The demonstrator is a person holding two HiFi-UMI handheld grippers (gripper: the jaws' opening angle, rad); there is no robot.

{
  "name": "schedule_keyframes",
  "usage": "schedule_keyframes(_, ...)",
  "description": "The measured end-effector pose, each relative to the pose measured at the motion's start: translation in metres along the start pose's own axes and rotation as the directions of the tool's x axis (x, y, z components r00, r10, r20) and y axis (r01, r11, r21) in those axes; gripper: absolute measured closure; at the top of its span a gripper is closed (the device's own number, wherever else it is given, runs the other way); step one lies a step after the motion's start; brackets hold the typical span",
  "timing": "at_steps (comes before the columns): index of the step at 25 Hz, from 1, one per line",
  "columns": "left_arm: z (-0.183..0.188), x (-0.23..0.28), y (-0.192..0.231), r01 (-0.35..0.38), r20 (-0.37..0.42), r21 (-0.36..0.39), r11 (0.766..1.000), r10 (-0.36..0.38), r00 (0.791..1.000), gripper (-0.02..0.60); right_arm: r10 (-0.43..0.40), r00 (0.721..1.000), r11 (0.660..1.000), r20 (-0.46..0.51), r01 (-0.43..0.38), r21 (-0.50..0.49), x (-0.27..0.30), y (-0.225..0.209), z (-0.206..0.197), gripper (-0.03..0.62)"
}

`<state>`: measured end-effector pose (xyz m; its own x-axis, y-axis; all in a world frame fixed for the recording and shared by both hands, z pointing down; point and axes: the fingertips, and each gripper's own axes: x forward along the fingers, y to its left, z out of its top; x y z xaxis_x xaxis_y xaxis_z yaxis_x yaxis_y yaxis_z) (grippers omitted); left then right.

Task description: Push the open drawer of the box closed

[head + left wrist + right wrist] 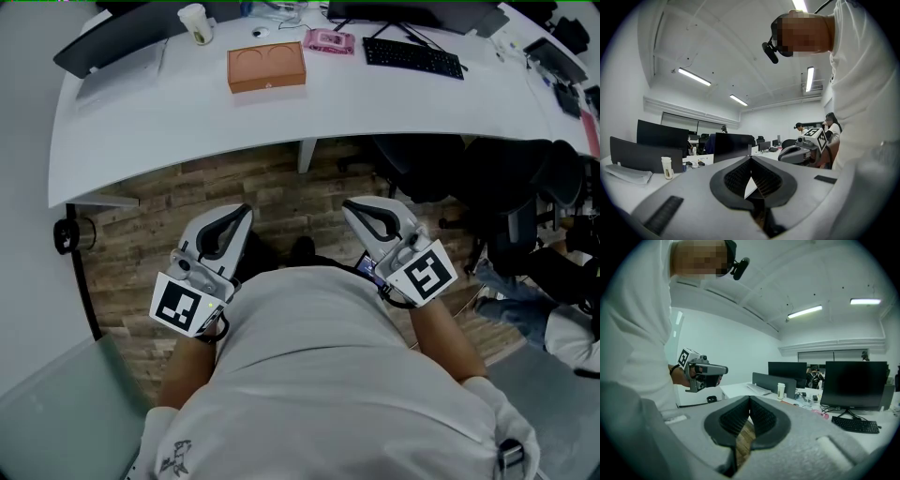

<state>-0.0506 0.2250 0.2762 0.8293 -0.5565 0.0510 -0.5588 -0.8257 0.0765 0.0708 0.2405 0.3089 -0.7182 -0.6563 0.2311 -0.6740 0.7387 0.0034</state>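
We hold the left gripper (241, 213) and right gripper (349, 207) at mid-frame, the jaws of all 2 pressed together, empty. The brown box (266, 67) sits upper centre on the white desk (187, 122), well apart from them.

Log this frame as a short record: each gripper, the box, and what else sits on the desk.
left gripper: jaws shut, empty, over the wood floor
right gripper: jaws shut, empty, over the floor too
box: brown, on the white desk, neither gripper near it
drawer: state not visible from above
also on desk: paper cup, keyboard
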Motion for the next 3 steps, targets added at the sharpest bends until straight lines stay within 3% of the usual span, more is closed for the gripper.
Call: schedule_keyframes(3,0.0017,0.0005,-0.0036,-0.007,0.005,0.001,1.0,0.007,1.0,0.581,0.003,1.0,1.0,-0.001,-0.003,-0.003,-0.0039,0.0,-0.0018,0.591)
